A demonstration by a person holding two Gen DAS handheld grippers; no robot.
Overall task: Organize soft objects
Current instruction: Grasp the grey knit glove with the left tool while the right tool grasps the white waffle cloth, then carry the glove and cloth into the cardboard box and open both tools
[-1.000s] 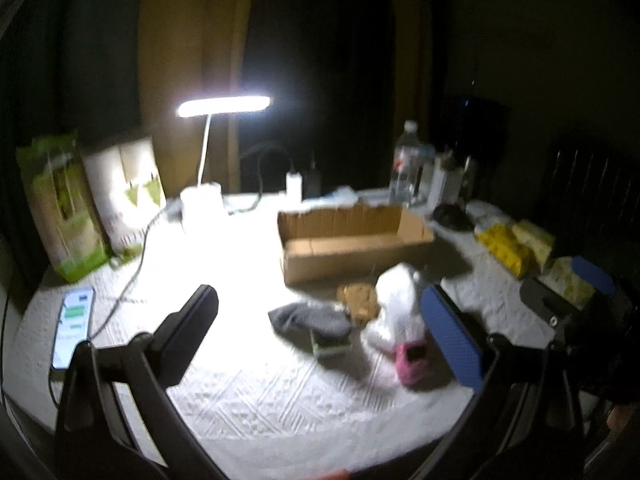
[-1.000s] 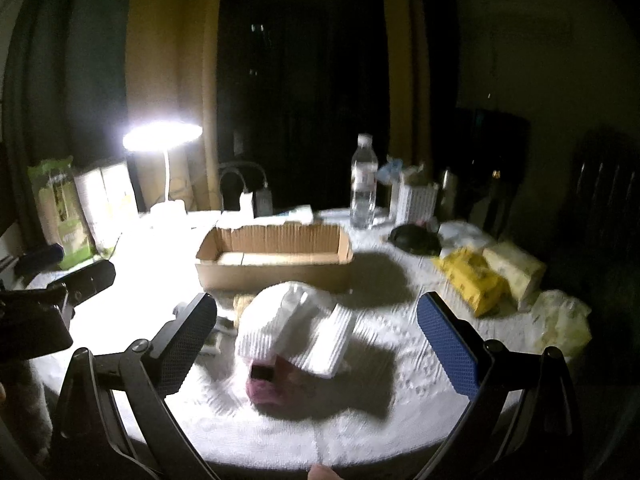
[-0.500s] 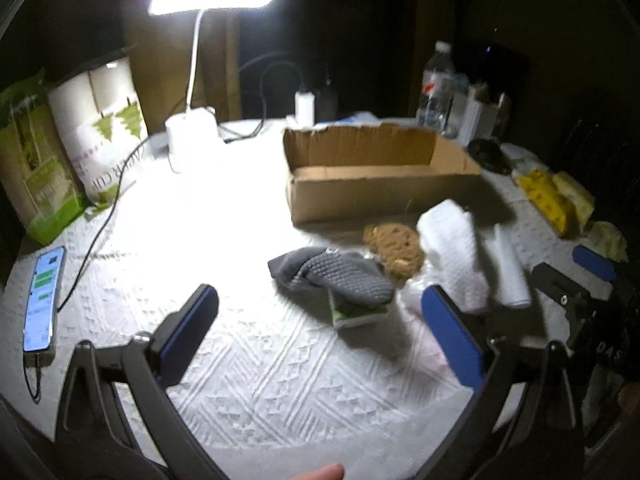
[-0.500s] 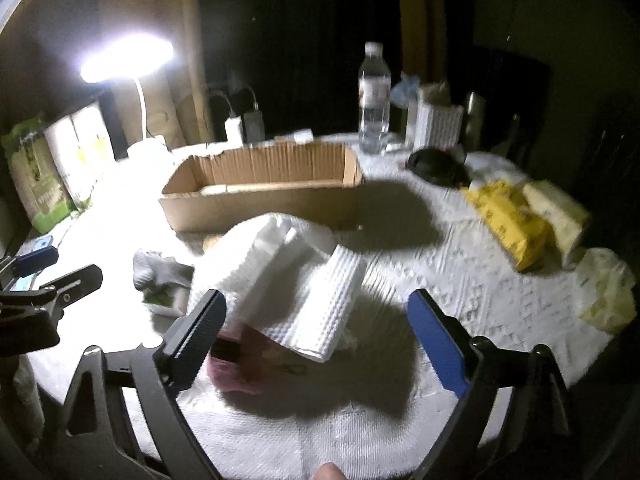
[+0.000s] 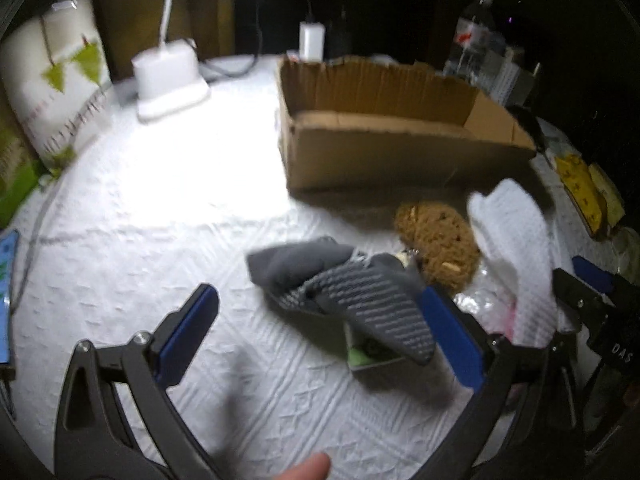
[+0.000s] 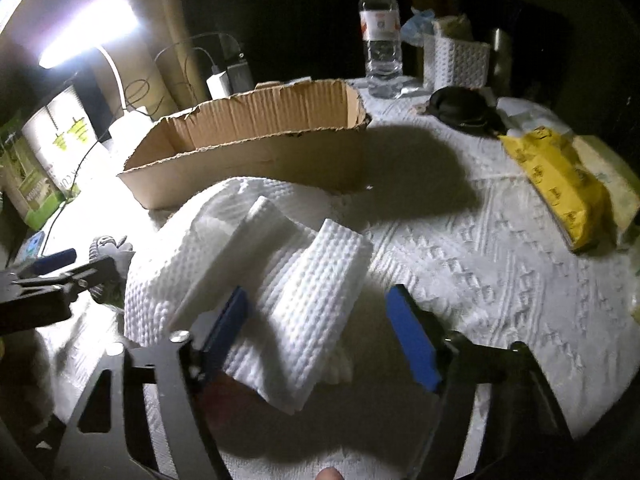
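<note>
My bench [image 5: 168, 208] still carries every soft thing loose; as far as I can see, nothing has gone in yet. The cardboard box [image 5: 384, 148] stands at the far side, and what shows of its inside looks bare, so I judge the sorting barely begun.

The white waffle towel [image 6: 280, 280] is the biggest piece, heaped just in front of the box over something pink that I cannot make out. My right hand-held gripper [image 6: 316, 336] straddles its near fold and its jaws are closing, the cloth between them; the left pad is at the cloth, the right pad still stands clear, so there is no grip yet.

Next come the grey socks [image 5: 340, 284], lying across a small green-lined tray, then the brown scrubby pad [image 5: 438, 240] between socks and towel. My left hand-held gripper [image 5: 320, 340] is spread wide near the socks and holds nothing.

All four still need lifting into the box.
</note>
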